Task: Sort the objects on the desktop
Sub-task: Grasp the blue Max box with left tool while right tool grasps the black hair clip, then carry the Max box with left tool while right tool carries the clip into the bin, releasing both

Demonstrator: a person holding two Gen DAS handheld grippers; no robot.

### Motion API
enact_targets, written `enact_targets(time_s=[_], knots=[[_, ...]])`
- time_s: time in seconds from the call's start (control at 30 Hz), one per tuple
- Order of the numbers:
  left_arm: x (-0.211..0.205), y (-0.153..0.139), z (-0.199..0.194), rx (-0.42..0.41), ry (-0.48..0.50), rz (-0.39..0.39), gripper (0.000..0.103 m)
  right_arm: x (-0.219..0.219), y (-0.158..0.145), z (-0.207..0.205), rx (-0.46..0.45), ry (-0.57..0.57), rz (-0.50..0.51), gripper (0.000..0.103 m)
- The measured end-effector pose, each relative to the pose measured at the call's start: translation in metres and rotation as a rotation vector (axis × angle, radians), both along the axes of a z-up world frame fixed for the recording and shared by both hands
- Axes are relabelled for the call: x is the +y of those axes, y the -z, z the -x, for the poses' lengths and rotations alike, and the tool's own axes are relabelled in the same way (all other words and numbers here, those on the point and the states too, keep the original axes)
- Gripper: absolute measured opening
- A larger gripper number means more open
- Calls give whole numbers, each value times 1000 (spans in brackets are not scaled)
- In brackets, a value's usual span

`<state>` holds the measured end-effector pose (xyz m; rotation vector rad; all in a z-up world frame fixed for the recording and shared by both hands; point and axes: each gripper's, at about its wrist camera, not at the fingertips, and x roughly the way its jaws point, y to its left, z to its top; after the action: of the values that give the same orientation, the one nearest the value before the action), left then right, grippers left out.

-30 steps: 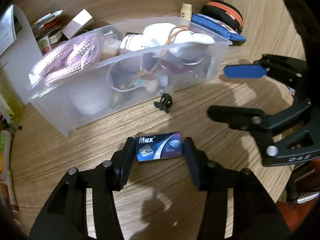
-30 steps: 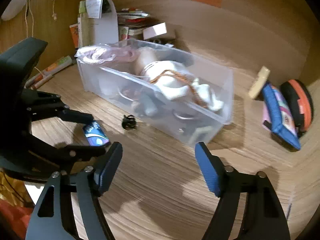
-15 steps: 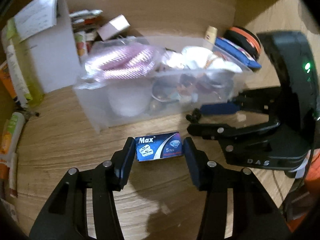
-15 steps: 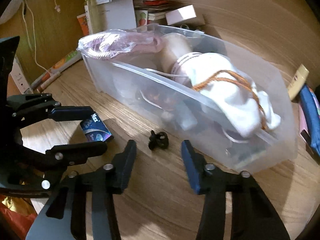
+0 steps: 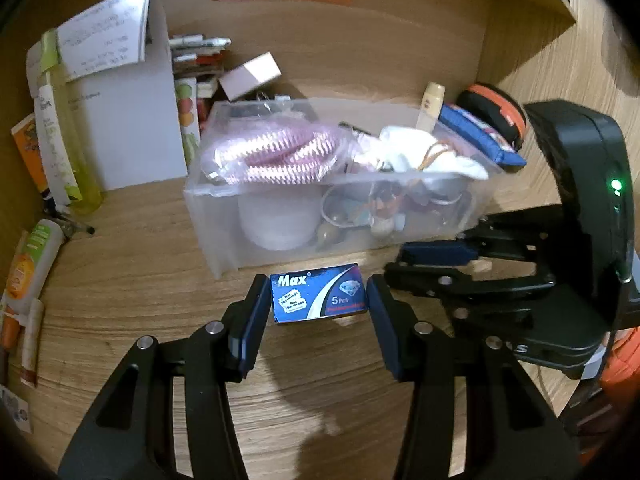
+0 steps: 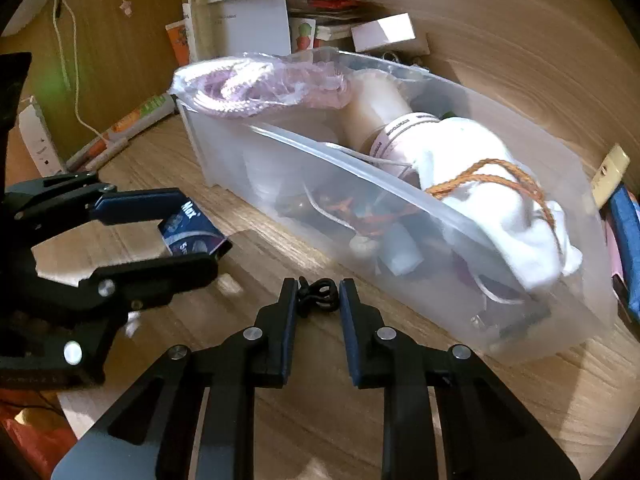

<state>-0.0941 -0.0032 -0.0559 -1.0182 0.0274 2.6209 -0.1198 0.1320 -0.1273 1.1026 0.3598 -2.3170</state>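
Observation:
A small blue "Max" razor blade box sits between the pads of my left gripper, which is shut on it just above the wooden desk. The box and left gripper also show at the left of the right wrist view. A small black clip lies on the desk in front of the clear plastic bin, and my right gripper is shut on it. From the left wrist, the right gripper is low beside the bin, and the clip is hidden.
The bin holds a pink rope bag, a white pouch and several trinkets. A white paper-filled box and bottles stand at the back left. Tubes lie at the left. A blue pouch and an orange-black case are at the back right.
The right gripper came down toward the bin's front and closed its jaws from wide apart onto the black clip. The left gripper, still holding the blade box, rose a little and rolled.

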Motion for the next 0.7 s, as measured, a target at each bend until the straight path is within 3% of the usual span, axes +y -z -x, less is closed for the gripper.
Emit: enact_targets(time_s=[0.43,0.7], knots=[[21,-51,-1,113,39,-50,49,37,-71,-36,167,57,73,19],[41,-70,28,152,51,-21,49,73,-88,-18,211,147,70,19]])
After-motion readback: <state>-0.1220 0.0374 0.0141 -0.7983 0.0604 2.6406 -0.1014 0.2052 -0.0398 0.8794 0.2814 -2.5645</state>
